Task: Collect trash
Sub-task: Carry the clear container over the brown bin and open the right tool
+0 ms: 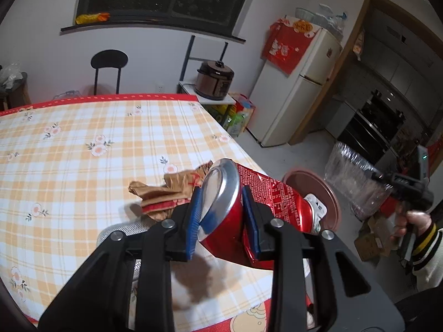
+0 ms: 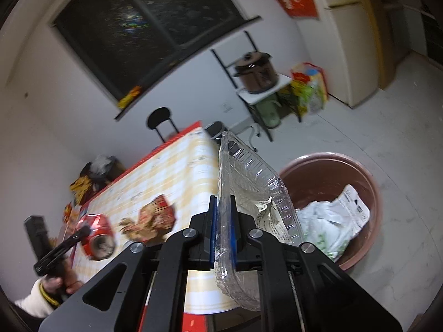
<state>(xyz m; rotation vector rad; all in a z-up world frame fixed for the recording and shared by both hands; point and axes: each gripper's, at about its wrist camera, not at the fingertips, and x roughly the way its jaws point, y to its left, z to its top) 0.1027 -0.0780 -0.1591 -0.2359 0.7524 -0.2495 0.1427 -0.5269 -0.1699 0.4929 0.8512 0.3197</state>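
Left gripper [image 1: 221,215], lower centre of the left wrist view: blue pads [image 1: 193,221] closed on a crushed red can [image 1: 249,202], one pad on its silver end, the other against the red wall; jaws only partly closed, held apart by the can's width. Can tilted, silver end toward the upper left, dented body running off to the right, clear of the table [image 1: 83,144] with its orange checked cloth. Crumpled brown wrapper [image 1: 163,193] lying on the cloth just behind the left pad; contact with the pad not determinable. Right gripper [image 2: 223,227], lower centre of the right wrist view: fingers [image 2: 212,227] nearly shut, pinching the thin wall of a clear plastic tray [image 2: 249,177]. Tray held on edge, running from the centre of the frame down past the pads, with a scrap of printed paper [image 2: 265,210] seen behind or inside it. Brown round bin [image 2: 326,177] on the floor at right of that view, beside the table edge, with white crumpled bags [image 2: 332,218] inside; tray partly overlapping the bin's near rim in the picture. Same bin [image 1: 329,193] visible behind the can in the left view. Right view blurred at its left side; can and wrapper there recognisable only in outline.
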